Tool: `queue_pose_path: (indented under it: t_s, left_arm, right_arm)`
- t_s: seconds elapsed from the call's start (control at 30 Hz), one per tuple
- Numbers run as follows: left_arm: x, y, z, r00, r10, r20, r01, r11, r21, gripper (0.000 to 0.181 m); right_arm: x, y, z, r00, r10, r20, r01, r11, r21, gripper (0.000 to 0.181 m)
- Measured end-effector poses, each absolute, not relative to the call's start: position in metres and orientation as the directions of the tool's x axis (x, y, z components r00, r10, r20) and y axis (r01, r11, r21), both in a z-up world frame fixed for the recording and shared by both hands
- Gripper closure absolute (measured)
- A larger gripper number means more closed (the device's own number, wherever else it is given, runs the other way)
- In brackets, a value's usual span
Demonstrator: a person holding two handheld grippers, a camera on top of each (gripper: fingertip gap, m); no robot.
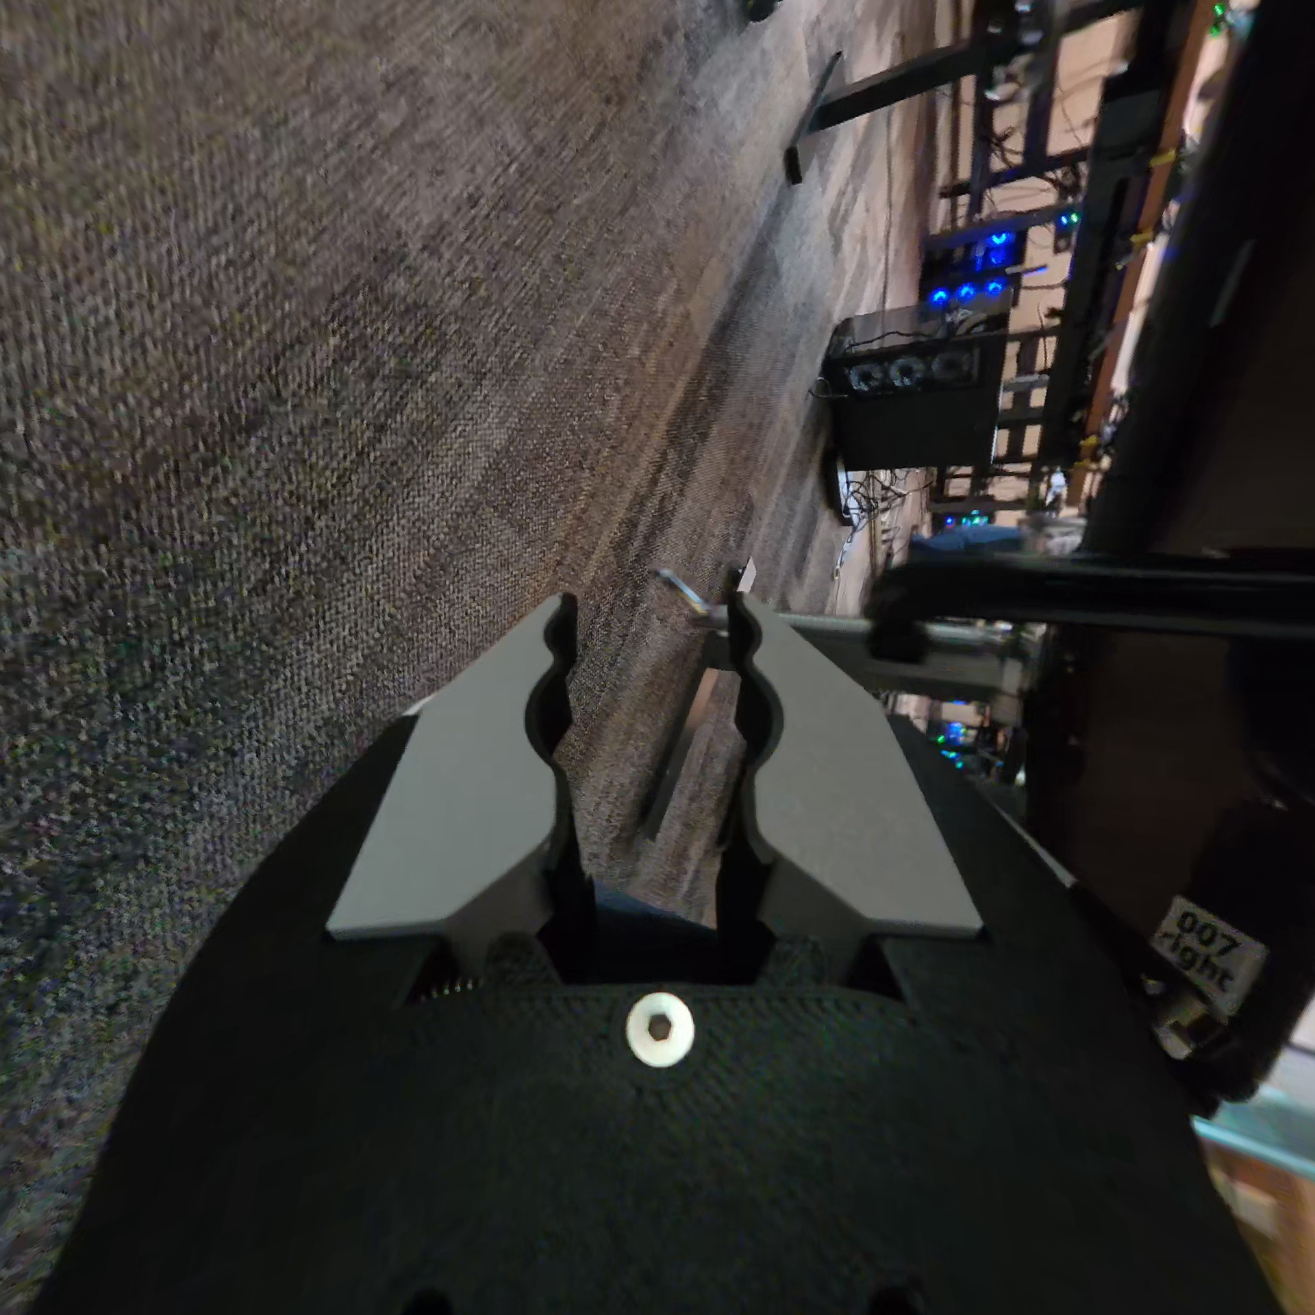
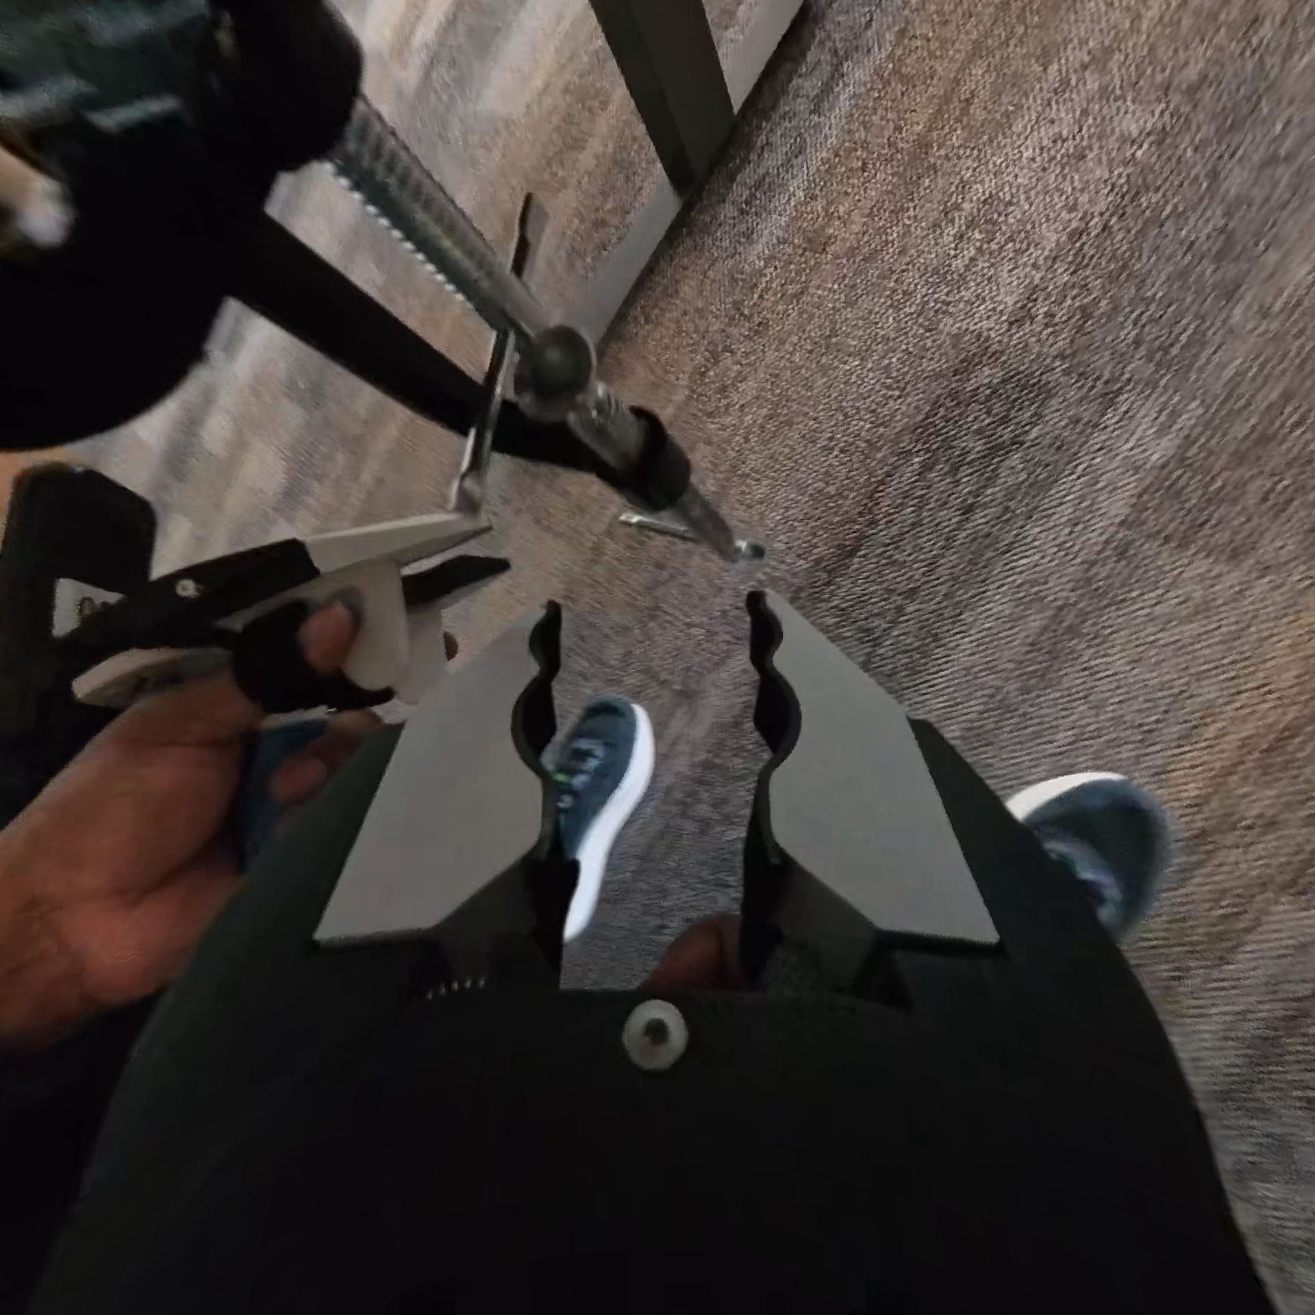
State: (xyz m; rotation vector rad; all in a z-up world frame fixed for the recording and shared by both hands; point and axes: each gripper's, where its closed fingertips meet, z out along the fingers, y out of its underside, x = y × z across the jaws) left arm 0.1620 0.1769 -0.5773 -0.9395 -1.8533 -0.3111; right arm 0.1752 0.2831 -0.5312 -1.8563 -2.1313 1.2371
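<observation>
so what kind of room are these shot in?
Probably an office or computer lab: grey-brown carpet tile floor, a black computer tower with three front fans standing on it, and dark metal desk legs with cables and blue-lit hardware behind.

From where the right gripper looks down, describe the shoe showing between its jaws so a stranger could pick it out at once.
Start with the brown-grey carpet that fills the right wrist view. Low in the picture, the right gripper hangs open above it. The shoe shows in that gap: dark blue with a white sole, sharp and largely in sight, whereas the other blue shoe lies blurred to the right of the gripper.
</observation>
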Motion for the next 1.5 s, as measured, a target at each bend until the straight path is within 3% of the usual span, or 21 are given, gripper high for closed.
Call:
queue_pose_path:
  t_s: [0.17,0.4,0.63,0.9,1.23,1.5]
  left_arm:
    - [0.176,0.176,-0.539,-0.124,0.500,0.857,0.733,0.628,-0.261,0.124]
    - [0.203,0.170,-0.483,-0.077,0.389,0.918,0.720,0.659,-0.219,0.124]
    - [0.221,0.165,-0.445,0.042,0.408,0.912,0.751,0.589,-0.299,0.126]
    - [0.230,0.162,-0.451,0.017,0.319,0.948,0.748,0.625,-0.224,0.124]
    - [0.216,0.167,-0.460,0.008,0.299,0.954,0.737,0.644,-0.208,0.124]
    - [0.200,0.165,-0.486,-0.035,0.428,0.903,0.712,0.645,-0.278,0.124]
  right_arm:
    - [0.200,0.280,-0.510,-0.258,0.806,-0.533,0.782,-0.149,-0.605,0.130]
    - [0.239,0.277,-0.455,-0.327,0.774,-0.542,0.692,-0.194,-0.695,0.133]
    - [0.266,0.265,-0.407,-0.322,0.667,-0.671,0.641,-0.368,-0.674,0.133]
    - [0.287,0.244,-0.432,-0.390,0.649,-0.653,0.685,-0.269,-0.677,0.134]
    - [0.275,0.241,-0.445,-0.381,0.636,-0.671,0.710,-0.263,-0.653,0.133]
    - [0.259,0.253,-0.473,-0.334,0.723,-0.604,0.739,-0.196,-0.644,0.133]
